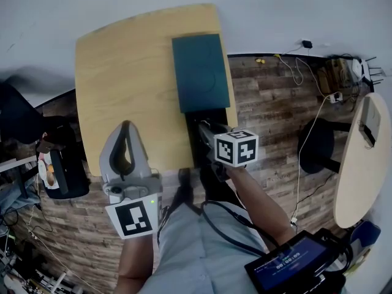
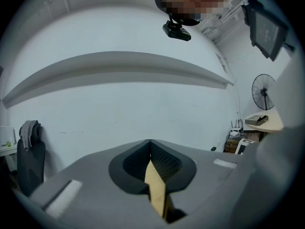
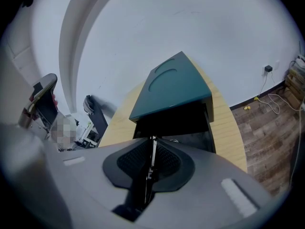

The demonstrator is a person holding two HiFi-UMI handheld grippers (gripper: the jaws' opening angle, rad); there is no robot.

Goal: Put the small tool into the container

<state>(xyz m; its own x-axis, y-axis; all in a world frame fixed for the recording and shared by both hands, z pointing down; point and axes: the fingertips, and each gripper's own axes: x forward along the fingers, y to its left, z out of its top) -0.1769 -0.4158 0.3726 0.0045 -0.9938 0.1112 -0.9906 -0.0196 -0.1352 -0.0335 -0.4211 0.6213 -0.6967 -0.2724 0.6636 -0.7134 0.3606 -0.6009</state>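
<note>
Pale wooden table (image 1: 122, 72) against a white wall: the left gripper (image 1: 125, 126) hovers over it, jaws closed on nothing. Further right, the right gripper (image 3: 152, 140), jaws narrow, pinches the small tool (image 3: 149, 168), a slim metal piece, at the open dark drawer (image 1: 205, 118) of the teal container (image 1: 201, 72).

Light wooden table (image 1: 128, 72), teal container (image 1: 200, 72) at its right edge

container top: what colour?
Dark teal container top, on the wooden table; it shows best in the right gripper view.
</note>
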